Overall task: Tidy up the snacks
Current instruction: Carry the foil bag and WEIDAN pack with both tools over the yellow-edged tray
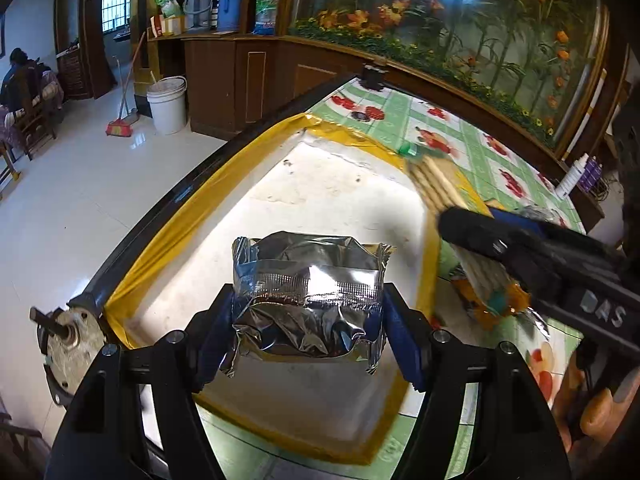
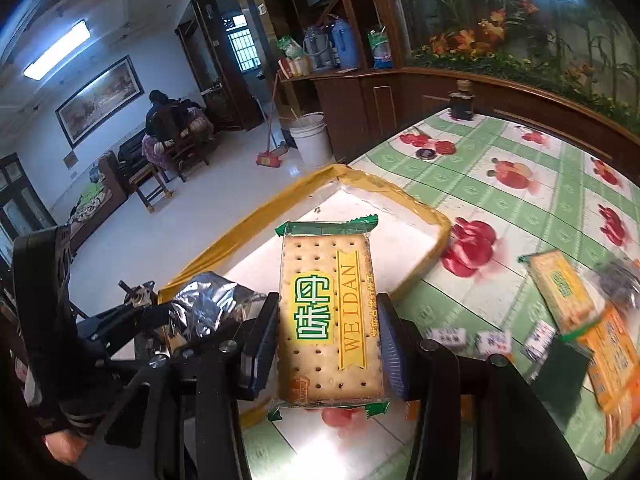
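My left gripper (image 1: 308, 312) is shut on a crinkled silver foil snack pack (image 1: 308, 284), held over the white tray with yellow-taped rim (image 1: 192, 204). My right gripper (image 2: 328, 344) is shut on a cracker packet with green ends and a yellow label (image 2: 328, 312), held above the tray's near right corner. In the left wrist view the right gripper (image 1: 472, 224) comes in from the right, the cracker packet (image 1: 436, 184) sticking out past its fingers. In the right wrist view the left gripper (image 2: 176, 320) and its foil pack (image 2: 208, 304) sit to the left over the tray (image 2: 400, 196).
The tray lies on a table with a green-and-white fruit-print cloth (image 2: 500, 184). More cracker packets (image 2: 560, 284), orange packs (image 2: 616, 356) and small wrapped sweets (image 2: 492, 340) lie at the right. A dark jar (image 2: 460, 104) stands at the far edge. A white bottle (image 1: 572, 176) stands at the table's right.
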